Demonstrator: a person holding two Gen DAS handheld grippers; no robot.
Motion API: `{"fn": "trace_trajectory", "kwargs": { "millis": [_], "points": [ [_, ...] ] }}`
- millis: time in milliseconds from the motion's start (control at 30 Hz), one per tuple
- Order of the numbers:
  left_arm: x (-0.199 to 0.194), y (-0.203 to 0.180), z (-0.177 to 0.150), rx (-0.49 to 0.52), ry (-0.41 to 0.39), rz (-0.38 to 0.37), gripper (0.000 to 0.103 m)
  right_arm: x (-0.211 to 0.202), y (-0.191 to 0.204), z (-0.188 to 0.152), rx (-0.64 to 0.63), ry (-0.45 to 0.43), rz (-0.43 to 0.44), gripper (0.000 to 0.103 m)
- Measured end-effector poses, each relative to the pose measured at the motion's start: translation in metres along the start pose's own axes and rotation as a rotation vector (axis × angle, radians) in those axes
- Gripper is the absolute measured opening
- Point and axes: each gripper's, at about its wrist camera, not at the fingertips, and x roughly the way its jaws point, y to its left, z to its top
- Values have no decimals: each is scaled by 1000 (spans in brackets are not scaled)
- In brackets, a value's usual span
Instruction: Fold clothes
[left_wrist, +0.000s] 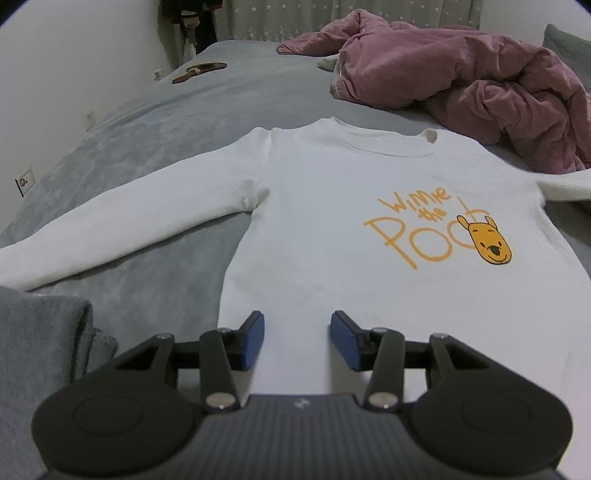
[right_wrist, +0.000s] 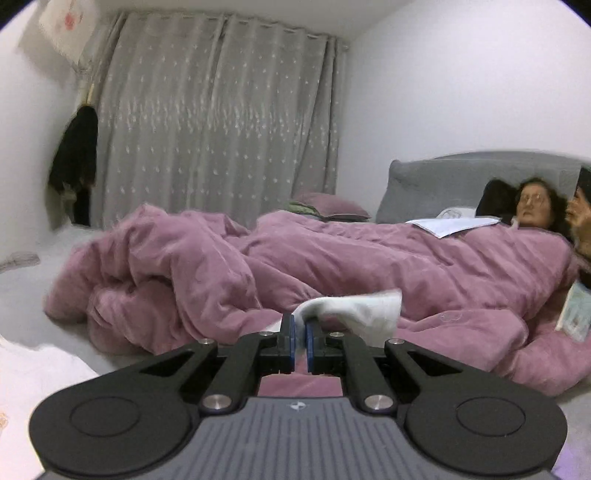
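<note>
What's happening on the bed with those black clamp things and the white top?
Someone is folding a white sweatshirt spread flat on a grey bed, front up, using hand-held tongs. The left tongs hover open over its bottom hem, gripping nothing. The right tongs are shut on a white sleeve end, lifted in front of a rumpled pink duvet. A person lies under that duvet. No fold is finished yet.

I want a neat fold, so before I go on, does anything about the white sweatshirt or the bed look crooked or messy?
The white sweatshirt lies flat and face up on the grey bedspread. One sleeve end is pinched in the right gripper and lifted. The pink duvet is bunched up close beside the shoulder, crowding the folding space.
</note>
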Motion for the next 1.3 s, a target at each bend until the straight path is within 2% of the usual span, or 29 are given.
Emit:
{"fn": "trace_trajectory", "kwargs": {
  "millis": [167,233,300,500,733,900,1000,1133,1300],
  "points": [
    [-1,-2,-1,19,4,-7,45,47,1,-30,21,327,-3,9],
    [-1,1,1,5,9,-18,45,45,1,-28,16,338,-3,13],
    [-2,5,2,-14,13,-30,45,36,1,-24,20,325,6,22],
    [-2,17,9,-61,10,-21,45,15,7,-19,15,310,53,24],
    [1,20,13,-78,12,-15,45,24,42,-32,25,434,327,24],
    [3,16,15,-67,10,-7,46,40,77,-45,32,511,471,24],
    [4,17,17,-71,8,-8,46,47,93,-46,53,534,524,24],
    [5,21,20,-77,5,-11,46,64,104,-53,150,611,579,24],
    [9,33,25,-93,2,39,48,73,110,-59,205,641,628,25]
  ]
}}
